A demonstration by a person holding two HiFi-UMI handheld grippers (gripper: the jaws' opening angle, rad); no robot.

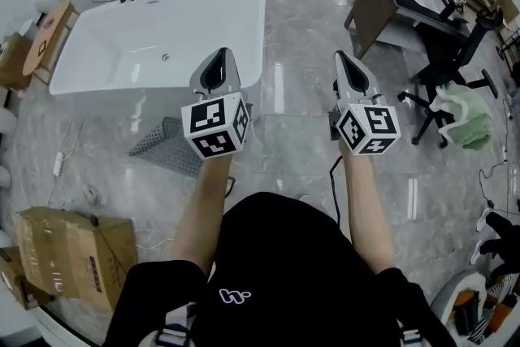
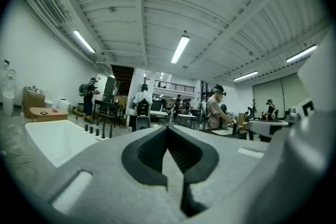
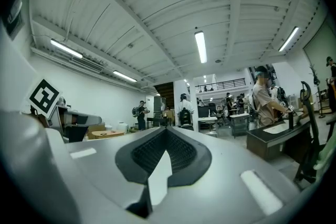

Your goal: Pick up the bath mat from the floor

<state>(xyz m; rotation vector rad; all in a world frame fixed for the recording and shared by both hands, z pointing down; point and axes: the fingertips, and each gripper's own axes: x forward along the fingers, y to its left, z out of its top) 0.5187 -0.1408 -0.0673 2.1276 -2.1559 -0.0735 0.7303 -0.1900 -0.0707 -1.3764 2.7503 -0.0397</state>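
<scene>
Bath mat (image 1: 165, 144) lies on floor (image 1: 302, 97) before bathtub (image 1: 106, 49).

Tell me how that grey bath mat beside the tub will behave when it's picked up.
The bath mat lies thin and flat on the floor, so it will probably droop and fold when lifted by one edge. Its nubbly grey surface should give decent grip. The glossy floor suggests it may slide if pushed.

The bath mat (image 1: 165, 144) was grey and dotted, the bathtub (image 1: 236, 28) white, the floor (image 1: 301, 28) grey and marble-veined, the cardboard box (image 1: 73, 252) brown.
</scene>
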